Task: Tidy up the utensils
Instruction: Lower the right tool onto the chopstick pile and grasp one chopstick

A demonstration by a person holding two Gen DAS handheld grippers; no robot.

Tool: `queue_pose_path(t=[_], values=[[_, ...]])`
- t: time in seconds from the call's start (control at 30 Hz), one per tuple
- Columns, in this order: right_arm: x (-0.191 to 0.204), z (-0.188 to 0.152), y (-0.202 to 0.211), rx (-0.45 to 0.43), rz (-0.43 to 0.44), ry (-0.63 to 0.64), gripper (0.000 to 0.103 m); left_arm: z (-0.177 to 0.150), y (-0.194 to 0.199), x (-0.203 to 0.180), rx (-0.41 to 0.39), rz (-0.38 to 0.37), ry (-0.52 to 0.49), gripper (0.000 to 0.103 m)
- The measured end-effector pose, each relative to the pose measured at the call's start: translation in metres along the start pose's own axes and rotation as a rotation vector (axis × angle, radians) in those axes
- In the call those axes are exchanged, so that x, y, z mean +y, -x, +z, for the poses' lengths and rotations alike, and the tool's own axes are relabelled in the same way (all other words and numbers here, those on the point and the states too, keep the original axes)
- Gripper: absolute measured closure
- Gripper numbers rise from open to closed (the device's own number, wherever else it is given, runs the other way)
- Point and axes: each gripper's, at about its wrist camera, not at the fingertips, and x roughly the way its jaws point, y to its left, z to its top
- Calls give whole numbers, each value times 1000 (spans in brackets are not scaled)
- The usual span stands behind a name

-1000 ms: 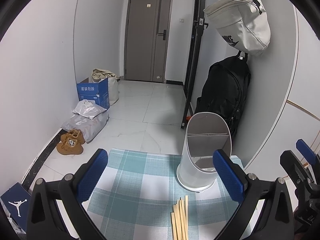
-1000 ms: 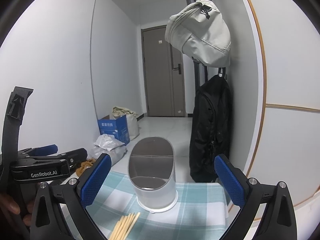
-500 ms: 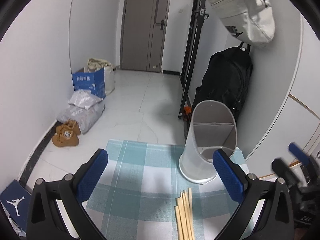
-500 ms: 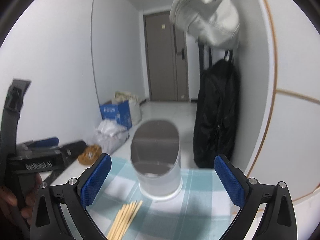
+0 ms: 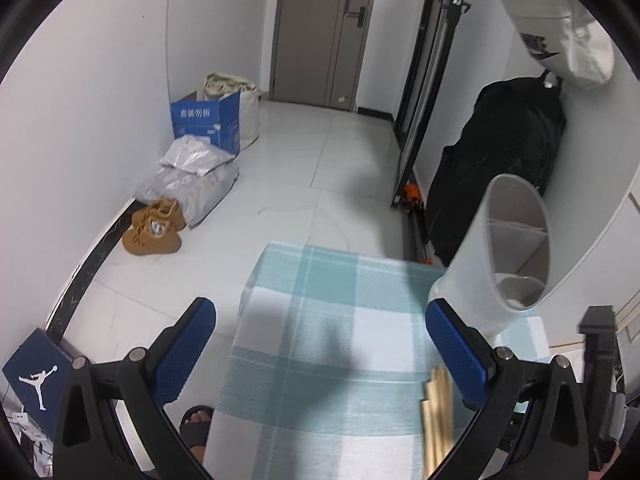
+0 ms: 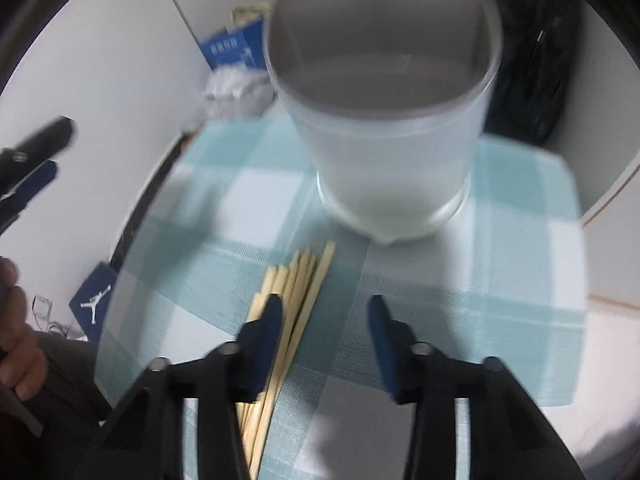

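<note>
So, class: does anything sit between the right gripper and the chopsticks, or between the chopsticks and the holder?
Nothing visible does. The right gripper, jaws closing, hangs over the chopsticks; only bare checked cloth separates them from the holder.

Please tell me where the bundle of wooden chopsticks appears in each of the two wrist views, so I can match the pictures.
Left wrist view: the chopsticks lie at the lower right, partly behind the gripper's right-hand finger.
Right wrist view: the chopsticks lie low in the centre, running under the left-hand finger.
Shared landmark: the white utensil holder on the checked cloth.
</note>
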Motion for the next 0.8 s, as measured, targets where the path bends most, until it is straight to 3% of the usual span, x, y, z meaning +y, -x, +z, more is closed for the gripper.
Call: queue_pose_path(t=[0.03,0.1,0.4,0.5,0.8], values=[[0,0,-6,21,1,-9,79,0,-2,5,10,-1,3,1],[4,1,-14,35,34,-13,79,-1,-3,9,23,-1,10,1],[22,14,-23,97,-39,14,82,0,-4,18,68,4,49,1],[19,13,-26,119,-64,9,96,0,-7,21,74,0,59,1],[-7,0,-7,144,-55,-71,96,-2,-11,25,99,-10,59,1]])
